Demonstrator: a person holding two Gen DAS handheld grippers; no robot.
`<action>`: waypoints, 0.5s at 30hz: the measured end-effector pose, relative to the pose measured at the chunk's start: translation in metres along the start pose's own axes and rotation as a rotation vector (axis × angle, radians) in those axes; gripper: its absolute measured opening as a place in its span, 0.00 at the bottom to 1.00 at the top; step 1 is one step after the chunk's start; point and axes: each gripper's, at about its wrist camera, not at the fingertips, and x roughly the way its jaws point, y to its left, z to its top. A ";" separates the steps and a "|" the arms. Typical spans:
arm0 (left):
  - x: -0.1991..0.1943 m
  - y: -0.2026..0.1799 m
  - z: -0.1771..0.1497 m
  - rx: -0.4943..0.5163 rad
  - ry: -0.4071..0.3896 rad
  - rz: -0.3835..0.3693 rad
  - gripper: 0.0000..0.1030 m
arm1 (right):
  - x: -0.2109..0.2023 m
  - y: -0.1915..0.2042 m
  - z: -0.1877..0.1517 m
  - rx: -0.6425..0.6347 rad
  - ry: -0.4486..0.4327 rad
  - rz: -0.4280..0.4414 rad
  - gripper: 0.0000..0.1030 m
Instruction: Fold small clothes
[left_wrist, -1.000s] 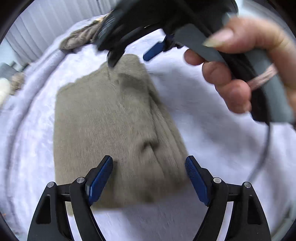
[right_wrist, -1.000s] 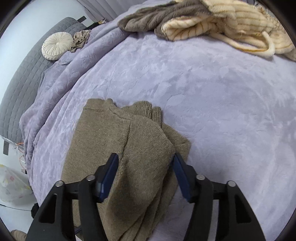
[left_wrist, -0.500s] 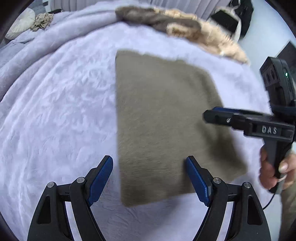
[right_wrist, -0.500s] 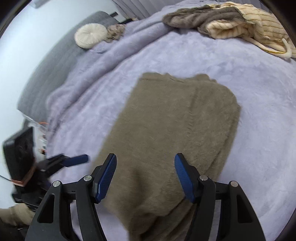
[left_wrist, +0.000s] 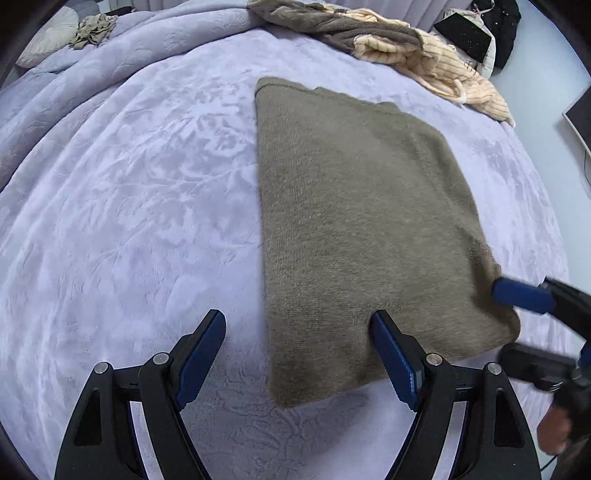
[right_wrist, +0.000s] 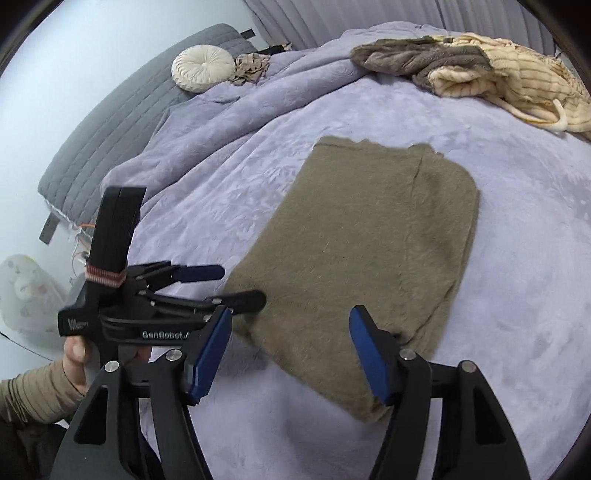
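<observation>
— So, where were the two claws?

— Both hung wide apart, holding nothing. The left claw hovered low over the near edge of the sweater, its right finger above the knit and its left above bare bedspread. The right claw hovered over the sweater's other near corner, also apart from the cloth.

— And the sweater itself?

— It lay flat as a tidy olive-brown rectangle in the middle of the lilac bedspread, sleeves tucked out of sight, a thicker doubled edge along its right side. My guess: the claws were set at its two near corners so they could pinch that edge and carry it over for one more fold.

— Anything farther off?

— A heap of unfolded clothes, grey-brown and cream striped, waited at the far side of the bed, probably next in line. A round white cushion rested near the grey headboard.
</observation>
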 end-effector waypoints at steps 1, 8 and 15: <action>0.001 0.000 -0.001 0.005 0.005 0.000 0.79 | 0.007 -0.006 -0.006 0.013 0.023 -0.057 0.68; -0.014 -0.006 -0.004 0.056 -0.028 0.027 0.89 | -0.005 -0.023 -0.019 0.080 0.029 -0.169 0.59; -0.025 -0.006 0.019 0.066 -0.083 0.040 0.89 | -0.040 -0.004 0.008 0.032 -0.086 -0.201 0.70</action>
